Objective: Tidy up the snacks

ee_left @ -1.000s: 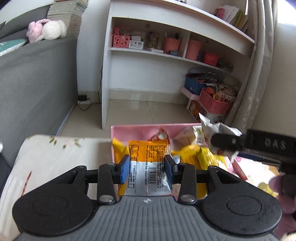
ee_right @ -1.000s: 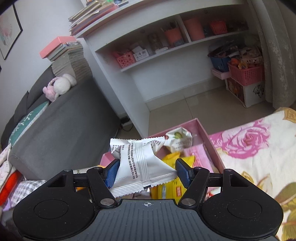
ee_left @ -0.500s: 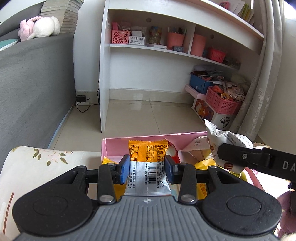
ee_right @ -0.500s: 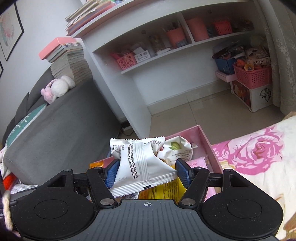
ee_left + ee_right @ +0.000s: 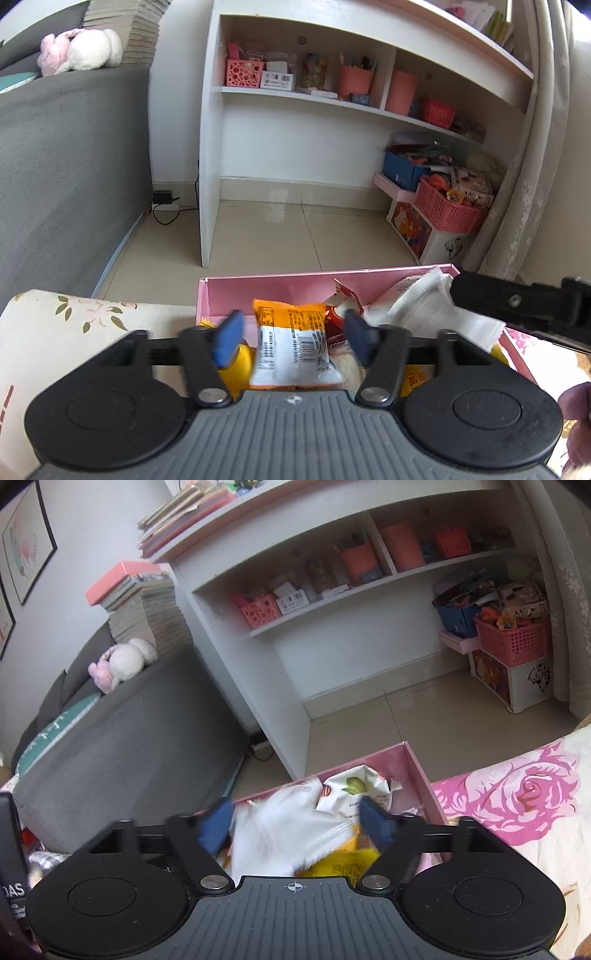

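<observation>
A pink box holding several snack packets stands at the table's far edge; it also shows in the right wrist view. My left gripper is open over the box, and the orange and white packet lies loose between its blue pads, not touching them. My right gripper is open over the box too, and the white packet, blurred, sits free between its pads. The right gripper's black finger reaches in from the right in the left wrist view.
A flowered cloth covers the table around the box. Beyond are a tiled floor, a white shelf unit with pink bins, a grey sofa at left, and pink baskets by the curtain.
Both grippers have opened and let go of their packets over the pink box. The orange packet and the white packet have dropped out of the grip.
</observation>
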`<state>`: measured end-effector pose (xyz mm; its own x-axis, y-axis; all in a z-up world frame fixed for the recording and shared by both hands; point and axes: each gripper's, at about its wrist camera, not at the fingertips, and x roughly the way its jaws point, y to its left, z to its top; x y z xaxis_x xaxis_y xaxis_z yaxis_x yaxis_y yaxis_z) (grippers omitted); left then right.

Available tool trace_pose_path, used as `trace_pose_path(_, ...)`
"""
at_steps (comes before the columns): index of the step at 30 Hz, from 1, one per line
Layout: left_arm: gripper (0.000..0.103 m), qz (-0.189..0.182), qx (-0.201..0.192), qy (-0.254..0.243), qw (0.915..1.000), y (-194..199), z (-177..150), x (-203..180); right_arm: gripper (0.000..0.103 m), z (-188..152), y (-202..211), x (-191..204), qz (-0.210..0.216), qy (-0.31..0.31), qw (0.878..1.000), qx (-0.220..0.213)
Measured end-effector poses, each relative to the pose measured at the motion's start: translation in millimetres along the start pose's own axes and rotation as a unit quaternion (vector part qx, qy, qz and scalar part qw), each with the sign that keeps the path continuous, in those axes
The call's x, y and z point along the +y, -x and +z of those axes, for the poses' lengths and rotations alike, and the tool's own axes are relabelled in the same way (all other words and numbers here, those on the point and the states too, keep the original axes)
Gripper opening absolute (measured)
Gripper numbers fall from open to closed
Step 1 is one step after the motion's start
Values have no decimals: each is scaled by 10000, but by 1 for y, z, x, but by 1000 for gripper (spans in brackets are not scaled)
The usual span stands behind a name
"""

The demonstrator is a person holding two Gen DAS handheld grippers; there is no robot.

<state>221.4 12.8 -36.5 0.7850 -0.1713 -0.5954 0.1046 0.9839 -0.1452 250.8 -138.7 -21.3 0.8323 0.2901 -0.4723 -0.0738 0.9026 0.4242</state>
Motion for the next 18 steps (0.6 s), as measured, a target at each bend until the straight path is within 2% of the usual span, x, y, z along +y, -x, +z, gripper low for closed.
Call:
trace_pose_path(2, 64, 2, -20, 6, 10000, 3, -1, 0, 83, 1, 2, 0, 26, -1, 10000, 18)
trace_pose_path(6, 78, 19, -40, -18, 10000, 11, -1, 0, 83, 2, 6, 4, 20, 73, 9999, 94)
trace_pose_path(9, 84, 54, 2, -25, 10000, 20, -2, 1, 86, 1, 12, 8, -34, 143, 9998, 159)
trace_pose_path(18, 93, 427, 320, -72, 9985, 57, -13, -5, 88, -5, 49, 25, -422, 376, 9979, 328)
